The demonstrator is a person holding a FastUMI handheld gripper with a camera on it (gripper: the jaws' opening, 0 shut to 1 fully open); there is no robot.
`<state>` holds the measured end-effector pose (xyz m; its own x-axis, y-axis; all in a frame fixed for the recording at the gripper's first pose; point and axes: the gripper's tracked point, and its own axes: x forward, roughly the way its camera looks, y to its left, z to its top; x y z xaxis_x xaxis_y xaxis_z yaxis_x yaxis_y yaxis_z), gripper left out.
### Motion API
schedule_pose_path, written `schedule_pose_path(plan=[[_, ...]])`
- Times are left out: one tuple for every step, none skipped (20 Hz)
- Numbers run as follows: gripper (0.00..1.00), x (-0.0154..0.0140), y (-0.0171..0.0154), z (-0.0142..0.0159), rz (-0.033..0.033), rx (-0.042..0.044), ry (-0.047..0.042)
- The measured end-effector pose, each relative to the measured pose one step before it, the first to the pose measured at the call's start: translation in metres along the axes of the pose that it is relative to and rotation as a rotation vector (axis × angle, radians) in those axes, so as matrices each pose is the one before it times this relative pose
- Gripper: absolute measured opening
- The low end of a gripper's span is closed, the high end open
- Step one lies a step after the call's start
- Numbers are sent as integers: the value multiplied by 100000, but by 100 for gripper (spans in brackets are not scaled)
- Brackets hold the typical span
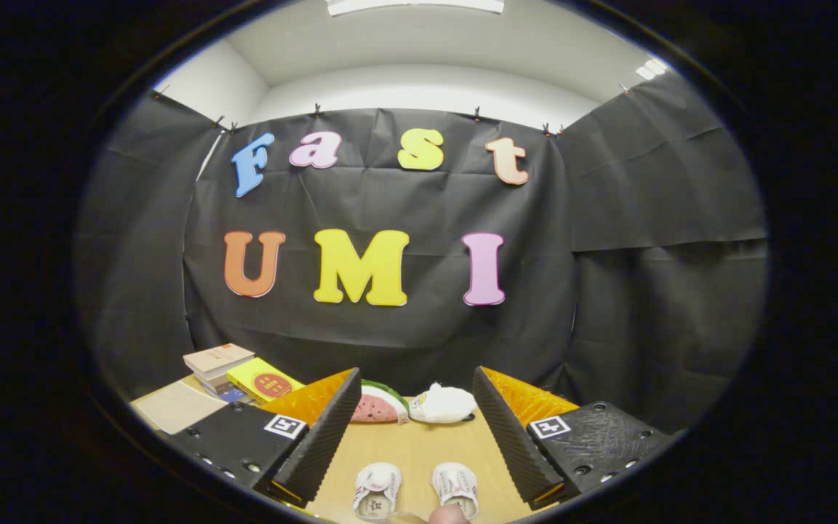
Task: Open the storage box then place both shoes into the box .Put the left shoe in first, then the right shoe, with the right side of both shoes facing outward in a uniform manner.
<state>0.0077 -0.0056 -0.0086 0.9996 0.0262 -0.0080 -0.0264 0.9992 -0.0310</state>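
Two little white shoes (414, 491) sit side by side on the counter (419, 447) near its front edge, between the wide-open, empty fingers (414, 429); they look light and soft-sided, so I'd pinch one across the firmer heel collar.

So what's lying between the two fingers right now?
In the gripper view the open gripper has bare wooden table between its fingers, with the two white shoes side by side on it. The watermelon toy and white plush lie beyond.
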Motion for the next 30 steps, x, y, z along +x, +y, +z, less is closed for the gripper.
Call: schedule_pose_path(plan=[[95, -74, -83, 178, 427, -648, -721], [95, -60, -3, 42, 572, -113, -668], [95, -67, 63, 168, 747, 316, -527], [95, 29, -26, 86, 658, 405, -356], [95, 62, -162, 98, 146, 195, -206], [95, 27, -145, -107, 121, 389, -54], [95, 24, -111, 17, 274, 503, -1], [95, 55, -133, -106, 254, 434, 137], [95, -32, 10, -163, 845, 95, 261], [95, -33, -118, -167, 424, -140, 73], [95, 19, -183, -126, 466, -6, 230], [95, -55, -125, -161, 359, 317, 55], [95, -26, -153, -35, 379, 582, -18], [95, 48, -276, -281, 228, 185, -146], [95, 89, -466, -311, 281, -6, 181], [95, 222, -475, -494, 58, 612, 338], [95, 147, -376, -605, 934, 889, 1344], [95, 148, -413, -747, 599, 269, 1690], [95, 26, -496, -539, 544, 41, 951], [95, 74, -380, -384, 332, 695, 228], [95, 112, -80, -647, 1106, 1272, 1236], [95, 104, 252, -1143, 1203, 1318, 2037], [95, 103, 337, -994, 2135, 294, 2566], [95, 144, 555, -965, 2404, -93, 2370], [95, -41, 690, -328, 2623, -367, 407], [95, 195, 689, -303, 2833, -262, -353], [95, 177, 1071, -523, 3185, 267, 1164], [95, 327, 1549, -740, 4249, 1881, 1740], [95, 407, 1985, -525, 4701, 2312, 2376], [95, 420, 1867, -650, 4376, 2021, 2596]])
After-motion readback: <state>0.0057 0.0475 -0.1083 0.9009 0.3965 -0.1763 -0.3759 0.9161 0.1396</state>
